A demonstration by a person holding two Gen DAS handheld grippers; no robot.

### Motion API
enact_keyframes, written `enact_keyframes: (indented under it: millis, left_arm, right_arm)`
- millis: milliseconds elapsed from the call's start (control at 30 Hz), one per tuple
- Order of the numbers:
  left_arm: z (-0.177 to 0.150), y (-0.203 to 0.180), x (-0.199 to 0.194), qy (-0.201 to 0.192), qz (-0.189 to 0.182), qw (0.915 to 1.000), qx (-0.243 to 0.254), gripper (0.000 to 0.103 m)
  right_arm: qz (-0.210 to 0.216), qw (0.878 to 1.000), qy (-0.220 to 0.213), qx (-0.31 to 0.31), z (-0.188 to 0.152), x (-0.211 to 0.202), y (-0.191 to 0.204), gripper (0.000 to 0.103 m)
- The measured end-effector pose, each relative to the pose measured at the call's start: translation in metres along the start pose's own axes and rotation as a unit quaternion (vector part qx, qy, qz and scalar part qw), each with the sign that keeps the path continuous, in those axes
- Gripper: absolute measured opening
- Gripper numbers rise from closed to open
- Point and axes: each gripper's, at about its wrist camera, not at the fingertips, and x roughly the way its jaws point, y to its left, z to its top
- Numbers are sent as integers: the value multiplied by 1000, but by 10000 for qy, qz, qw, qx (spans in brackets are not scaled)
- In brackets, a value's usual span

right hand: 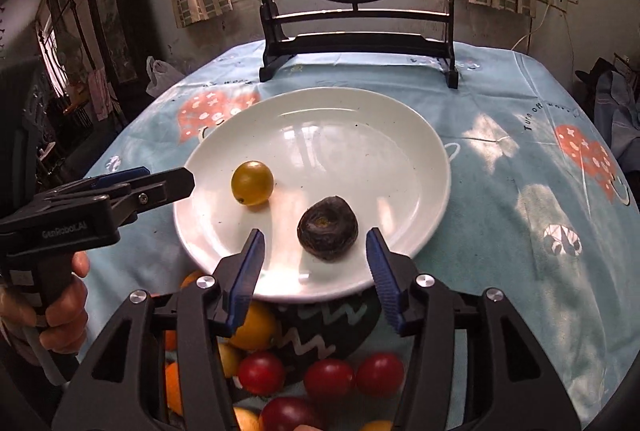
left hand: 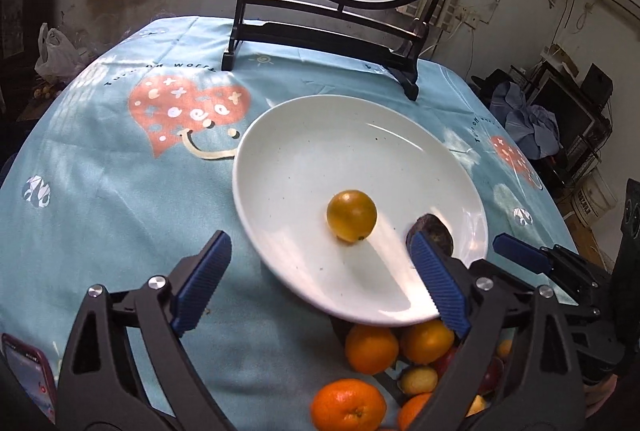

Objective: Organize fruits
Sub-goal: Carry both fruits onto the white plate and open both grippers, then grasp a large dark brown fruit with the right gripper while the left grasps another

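Ahead of both grippers, a wide white oval ceramic plate (right hand: 400, 167) lies on the light blue patterned tablecloth (left hand: 120, 191), its near rim overhanging a pile of round orange citrus fruits (left hand: 372, 349) and small red tomatoes (right hand: 262, 371) just below the fingertips. Beyond the plate's far rim the cloth runs bare up to a black wooden stand with a round painted screen (right hand: 352, 31); bare cloth also lies to either side of the plate.

The left gripper (left hand: 320, 283) is spread wide, holding nothing. A small round yellow-orange fruit (left hand: 352, 215) rests on the plate just beyond its tips, between the lines of its two blue ribbed fingers (left hand: 202, 279) and clear of both.

The right gripper (right hand: 316, 271) stands parted and empty over the plate's near rim. A dark brown, wrinkled round fruit (right hand: 328, 229) lies on the plate just ahead, between its fingers, nearer the right-hand one and touching neither. The yellow-orange fruit sits farther off to its left, apart from the dark one.
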Motion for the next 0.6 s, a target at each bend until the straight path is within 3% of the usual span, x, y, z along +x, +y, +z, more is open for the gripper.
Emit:
enact_keyframes:
  millis: [267,433,600]
  left_arm:
    - [-62,-7,-35,57,141,9993,344,96]
    - [-111,-19,-66,62,10,9983,574,95]
    - [-143,-34,-84,98,-225,9971,726,95]
  right_arm:
    - [299,9978,135,576,-67,-45,-27,54]
    - [136,9997,208,86,-99,-74,-5,54]
    - [-204,9990,372,-133,-118,-73,7,54]
